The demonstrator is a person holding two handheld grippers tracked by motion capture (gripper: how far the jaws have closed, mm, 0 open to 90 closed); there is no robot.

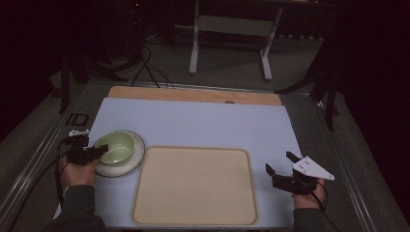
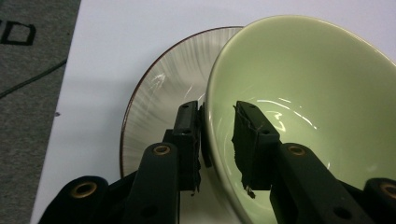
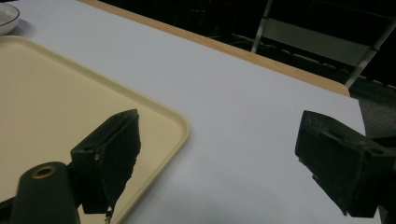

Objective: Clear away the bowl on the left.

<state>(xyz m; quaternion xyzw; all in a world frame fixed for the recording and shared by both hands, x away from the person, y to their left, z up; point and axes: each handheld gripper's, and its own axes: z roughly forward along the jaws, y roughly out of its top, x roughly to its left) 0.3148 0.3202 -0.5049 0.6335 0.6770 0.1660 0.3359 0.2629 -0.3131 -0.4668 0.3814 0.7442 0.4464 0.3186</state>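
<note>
- Bowl (image 1: 115,147), pale green, sits on a white plate (image 1: 135,157) with a dark rim, just left of the tray's far-left corner.
- Tray (image 1: 193,186), beige and bare, lies nearest the person at the middle of the white mat (image 1: 203,121); it serves as landmark.
- Left gripper (image 1: 99,152), left of the tray, straddles the bowl's near wall: one jaw outside against the wall, one inside. In the left gripper view (image 2: 217,140) the inner pad stands a little off the glaze, so a full clamp cannot be confirmed.
- Right gripper (image 1: 279,162), right of the tray, hangs over bare mat with jaws spread wide, nothing between them.
- Wooden table edge (image 1: 193,93) runs beyond the tray's far side.
</note>
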